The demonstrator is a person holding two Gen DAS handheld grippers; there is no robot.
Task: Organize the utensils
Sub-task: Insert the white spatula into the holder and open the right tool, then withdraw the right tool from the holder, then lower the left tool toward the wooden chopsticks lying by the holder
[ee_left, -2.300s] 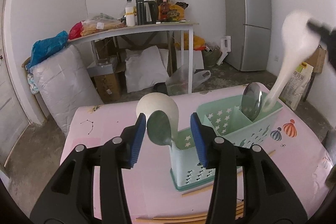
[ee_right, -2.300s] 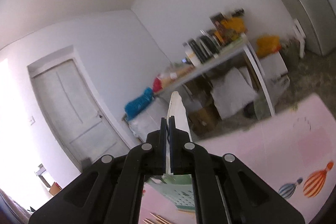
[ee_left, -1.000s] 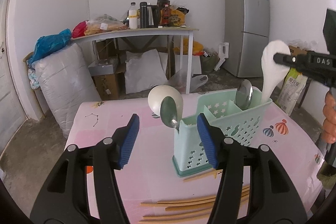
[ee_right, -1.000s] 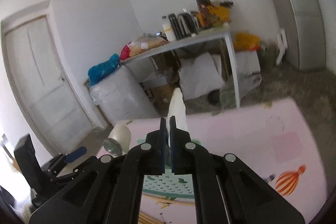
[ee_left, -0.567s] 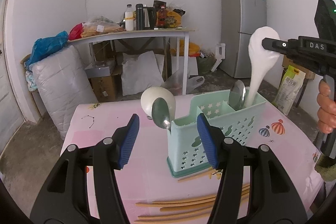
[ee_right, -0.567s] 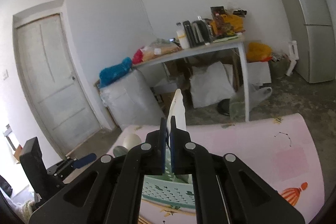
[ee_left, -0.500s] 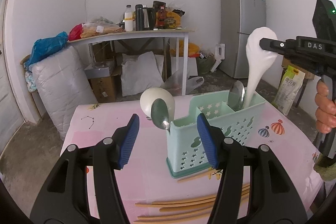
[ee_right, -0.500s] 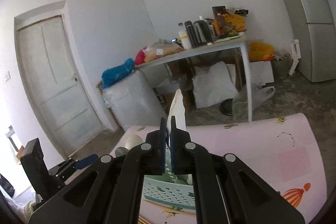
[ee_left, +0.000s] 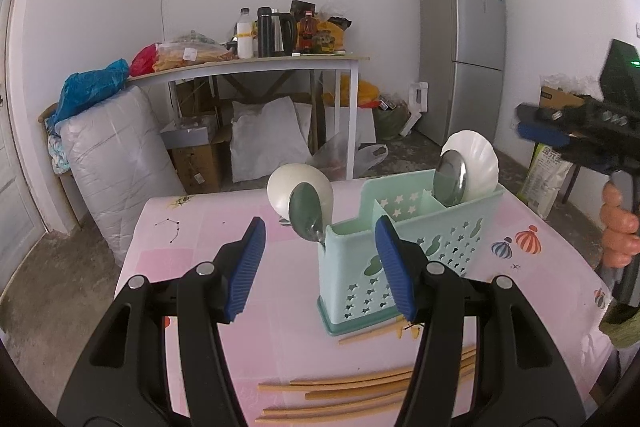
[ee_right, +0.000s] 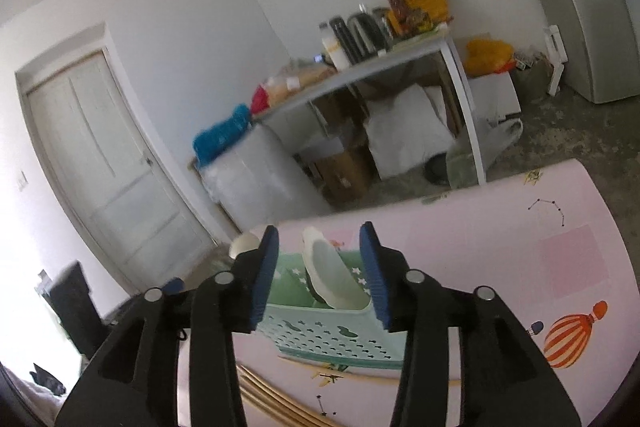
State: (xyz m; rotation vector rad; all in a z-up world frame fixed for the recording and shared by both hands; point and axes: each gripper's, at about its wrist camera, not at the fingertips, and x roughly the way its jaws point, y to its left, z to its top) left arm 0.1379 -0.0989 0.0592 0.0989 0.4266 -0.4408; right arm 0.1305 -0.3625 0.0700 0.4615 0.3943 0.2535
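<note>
In the left wrist view, the left gripper (ee_left: pixel 320 267) is seen in the lower half of the frame, its blue-padded jaws spread wide with nothing between them. Just right of centre, a mint-green perforated plastic utensil caddy (ee_left: pixel 412 259) is stood on the pink patterned tablecloth (ee_left: pixel 192 251). At the caddy's left end a cream round ladle (ee_left: pixel 300 197) and a steel spoon (ee_left: pixel 306 217) are held upright; in its right compartment a white scalloped ladle (ee_left: pixel 480 163) is lodged behind a round steel ladle bowl (ee_left: pixel 450 179). Wooden chopsticks (ee_left: pixel 360 391) are scattered along the bottom of the frame. At the right edge the right gripper (ee_left: pixel 538 125) is seen, gripped by a hand (ee_left: pixel 618 227).

In the right wrist view, the right gripper (ee_right: pixel 320 267) is shown at lower centre with jaws parted and holding nothing. Between them, further off, the caddy (ee_right: pixel 336 335) is framed, with the white ladle (ee_right: pixel 332 275) leaning in its near compartment. Chopsticks (ee_right: pixel 272 399) are visible at the lower edge.
</note>
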